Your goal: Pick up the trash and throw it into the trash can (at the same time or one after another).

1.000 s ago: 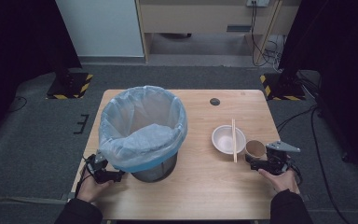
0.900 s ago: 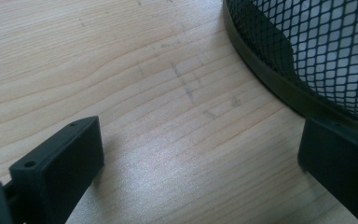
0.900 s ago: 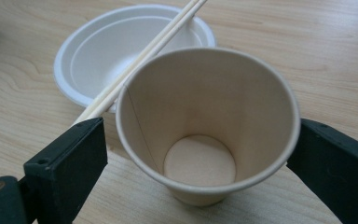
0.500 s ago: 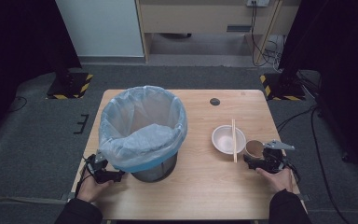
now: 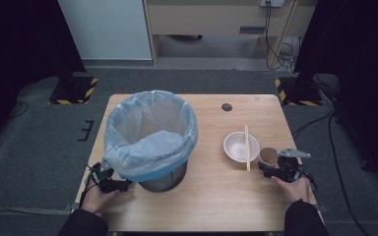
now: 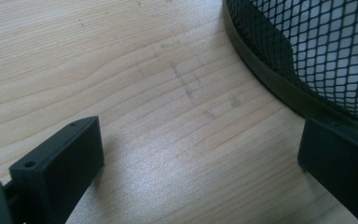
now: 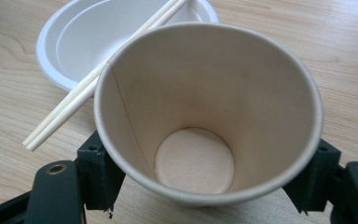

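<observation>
Closing right gripper (image 7: 205, 186) on paper cup (image 7: 205, 107): empty, tan inside, apparently upright; pads touching.

lined mesh bin (image 5: 150, 140), white bowl (image 5: 236, 147), chopsticks (image 5: 247, 147), wooden table (image 5: 216, 196)

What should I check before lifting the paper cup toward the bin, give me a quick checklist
1. Paper cup between the right gripper jaws, which have just been closing: ok.
2. Pads firmly pressing the cup wall: cannot tell.
3. Cup empty: ok.
4. Chopsticks on the white bowl, apart from the cup: ok.
5. Lined bin mouth open: ok.
6. Left gripper open beside the bin's base: ok.
</observation>
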`<state>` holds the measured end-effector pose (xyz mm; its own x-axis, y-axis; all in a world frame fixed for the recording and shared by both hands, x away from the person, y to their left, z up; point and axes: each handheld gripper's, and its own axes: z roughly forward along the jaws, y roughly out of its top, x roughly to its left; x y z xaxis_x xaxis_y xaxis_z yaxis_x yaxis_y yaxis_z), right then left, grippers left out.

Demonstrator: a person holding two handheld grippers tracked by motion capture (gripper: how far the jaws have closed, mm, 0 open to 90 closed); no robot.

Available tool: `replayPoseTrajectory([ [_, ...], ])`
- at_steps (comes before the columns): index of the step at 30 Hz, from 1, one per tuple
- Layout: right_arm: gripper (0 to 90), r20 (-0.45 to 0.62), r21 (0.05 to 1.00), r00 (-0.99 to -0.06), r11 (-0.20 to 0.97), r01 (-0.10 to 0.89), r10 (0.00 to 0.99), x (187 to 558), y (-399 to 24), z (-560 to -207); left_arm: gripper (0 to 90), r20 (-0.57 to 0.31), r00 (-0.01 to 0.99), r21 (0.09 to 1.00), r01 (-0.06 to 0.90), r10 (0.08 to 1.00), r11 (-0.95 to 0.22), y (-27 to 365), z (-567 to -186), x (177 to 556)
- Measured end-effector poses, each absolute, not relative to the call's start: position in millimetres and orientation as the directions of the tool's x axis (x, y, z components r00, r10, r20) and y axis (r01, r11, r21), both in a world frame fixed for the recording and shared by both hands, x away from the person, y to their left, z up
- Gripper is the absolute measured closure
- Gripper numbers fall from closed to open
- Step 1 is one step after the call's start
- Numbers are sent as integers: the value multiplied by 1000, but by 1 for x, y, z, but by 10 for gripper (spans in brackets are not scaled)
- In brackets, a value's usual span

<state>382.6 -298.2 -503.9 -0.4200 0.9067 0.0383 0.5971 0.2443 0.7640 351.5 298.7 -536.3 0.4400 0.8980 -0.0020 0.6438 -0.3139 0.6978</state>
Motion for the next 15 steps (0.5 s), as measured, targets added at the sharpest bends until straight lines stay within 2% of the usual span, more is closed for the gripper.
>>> replayPoseTrajectory([
  [15, 264, 71, 825, -386, 163, 540, 920, 378, -312, -486, 0, -2, 440, 698, 644, 898, -314, 299, -536, 351],
])
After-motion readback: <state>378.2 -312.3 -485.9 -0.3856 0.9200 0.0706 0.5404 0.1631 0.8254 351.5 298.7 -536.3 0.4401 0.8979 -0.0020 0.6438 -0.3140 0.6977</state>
